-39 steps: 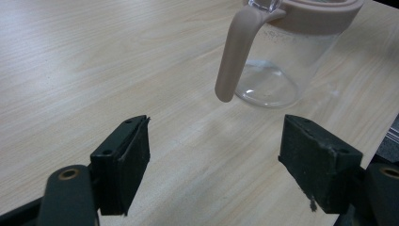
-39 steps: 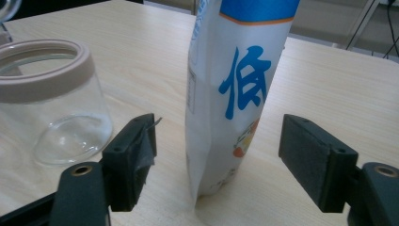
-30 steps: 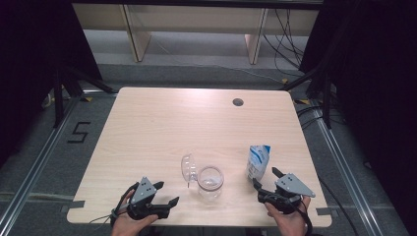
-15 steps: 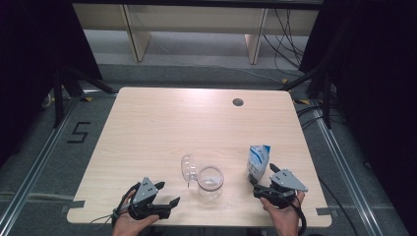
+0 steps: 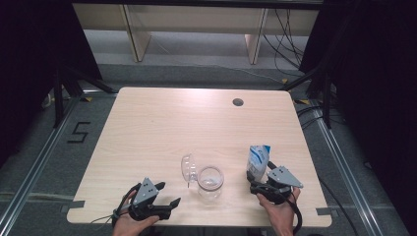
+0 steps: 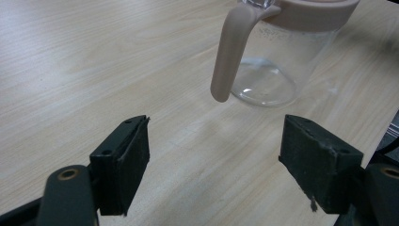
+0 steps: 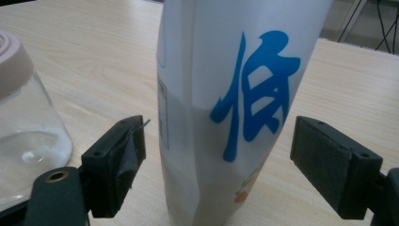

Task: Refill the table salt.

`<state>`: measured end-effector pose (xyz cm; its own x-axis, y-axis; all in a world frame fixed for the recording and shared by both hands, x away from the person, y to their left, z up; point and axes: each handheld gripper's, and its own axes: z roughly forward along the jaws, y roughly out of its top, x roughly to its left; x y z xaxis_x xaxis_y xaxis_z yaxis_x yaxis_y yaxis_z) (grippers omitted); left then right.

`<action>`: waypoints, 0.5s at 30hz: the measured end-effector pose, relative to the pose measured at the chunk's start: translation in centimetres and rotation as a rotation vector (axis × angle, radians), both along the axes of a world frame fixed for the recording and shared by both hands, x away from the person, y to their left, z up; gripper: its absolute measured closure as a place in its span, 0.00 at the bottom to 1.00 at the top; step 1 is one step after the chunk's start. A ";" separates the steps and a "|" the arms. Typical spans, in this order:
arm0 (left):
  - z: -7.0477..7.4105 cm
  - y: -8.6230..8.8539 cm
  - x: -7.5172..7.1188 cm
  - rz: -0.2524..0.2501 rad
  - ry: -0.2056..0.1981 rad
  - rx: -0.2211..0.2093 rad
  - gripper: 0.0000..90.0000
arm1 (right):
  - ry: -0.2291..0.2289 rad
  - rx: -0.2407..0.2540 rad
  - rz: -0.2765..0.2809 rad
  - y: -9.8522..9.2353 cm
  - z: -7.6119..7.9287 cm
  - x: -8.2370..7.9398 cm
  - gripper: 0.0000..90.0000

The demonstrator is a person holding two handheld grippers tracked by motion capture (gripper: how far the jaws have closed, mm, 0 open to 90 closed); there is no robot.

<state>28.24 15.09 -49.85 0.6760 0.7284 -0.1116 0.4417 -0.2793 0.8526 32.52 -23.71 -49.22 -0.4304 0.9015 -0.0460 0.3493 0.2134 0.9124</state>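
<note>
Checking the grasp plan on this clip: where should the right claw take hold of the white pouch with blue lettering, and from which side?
Probably the pouch's middle, across its narrow width, coming in level from the person's side. It stands upright on the table, and the right claw is open with one jaw on each side of it, not touching. The jar stands apart to one side, so that approach looks free.

The table is pale wood-grain board with a smooth, faintly sheeny top. The jar is clear, glossy glass, with a matt beige plastic collar and handle; its open lid looks like clear plastic. The pouch is smooth white film with a soft satin sheen and blue print. The left gripper and the right gripper have matt black plastic jaws faced with dull, rubbery pads, slightly frayed at the edges. Each carries a matt grey plate on top.
</note>
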 end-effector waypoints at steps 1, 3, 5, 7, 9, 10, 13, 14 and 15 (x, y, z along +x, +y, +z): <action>0.0 0.0 0.0 0.001 0.003 -0.002 0.27 | -0.006 -0.006 0.001 0.1 -0.1 0.1 0.23; 0.0 0.2 0.0 -0.006 -0.016 0.013 0.27 | 0.004 0.009 0.001 0.1 -0.1 0.2 0.23; 0.0 0.1 -0.1 0.004 -0.006 -0.004 0.27 | -0.014 0.003 -0.010 0.2 -0.2 0.3 0.23; 0.1 0.1 -0.1 0.001 -0.013 0.011 0.27 | -0.007 0.013 -0.005 0.2 -0.3 0.5 0.23; 0.0 0.1 -0.1 -0.002 -0.005 0.002 0.27 | -0.011 0.009 -0.011 0.3 -0.3 0.5 0.24; 0.0 0.1 -0.1 -0.011 -0.014 0.014 0.27 | -0.012 0.015 -0.019 0.3 -0.4 0.6 0.24; 0.0 0.1 0.0 -0.016 -0.017 0.014 0.27 | -0.014 0.015 -0.011 0.3 -0.5 0.7 0.25; 0.0 0.1 0.0 -0.016 -0.018 0.014 0.27 | -0.018 0.011 -0.005 0.3 -0.5 0.9 0.26; 0.0 0.0 -0.2 0.000 -0.003 0.006 0.27 | -0.019 0.012 -0.003 0.2 -0.6 1.0 0.26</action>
